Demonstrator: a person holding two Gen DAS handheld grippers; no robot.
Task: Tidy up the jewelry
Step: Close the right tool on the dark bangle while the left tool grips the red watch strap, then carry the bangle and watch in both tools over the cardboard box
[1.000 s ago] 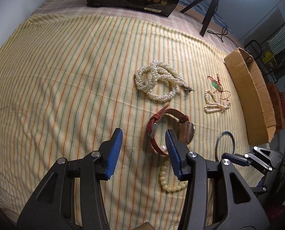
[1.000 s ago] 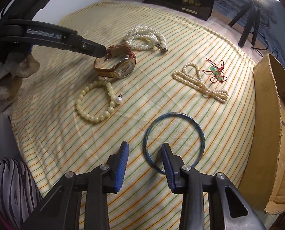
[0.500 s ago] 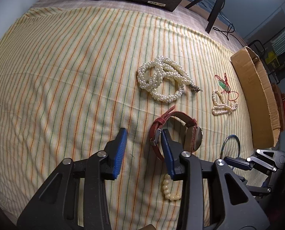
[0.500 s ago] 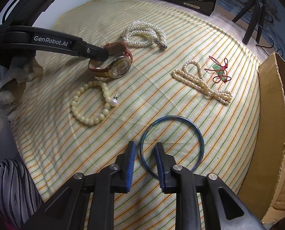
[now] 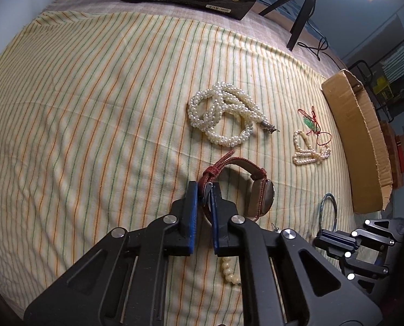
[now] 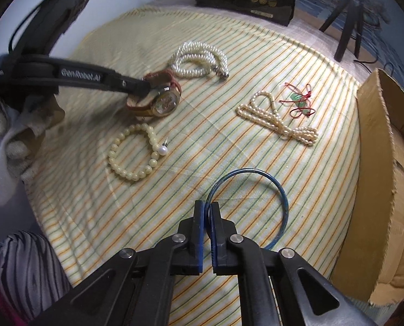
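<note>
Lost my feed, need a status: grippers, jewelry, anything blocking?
Left gripper shut on watch strap. Right gripper shut on blue bangle. Both pieces on the cloth. Nothing blocking; box open at right.

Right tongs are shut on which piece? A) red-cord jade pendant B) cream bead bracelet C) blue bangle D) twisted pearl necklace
C: the right tongs pinch the near rim of the blue bangle, while the beads, pendant and pearls lie untouched on the striped cloth.
</note>
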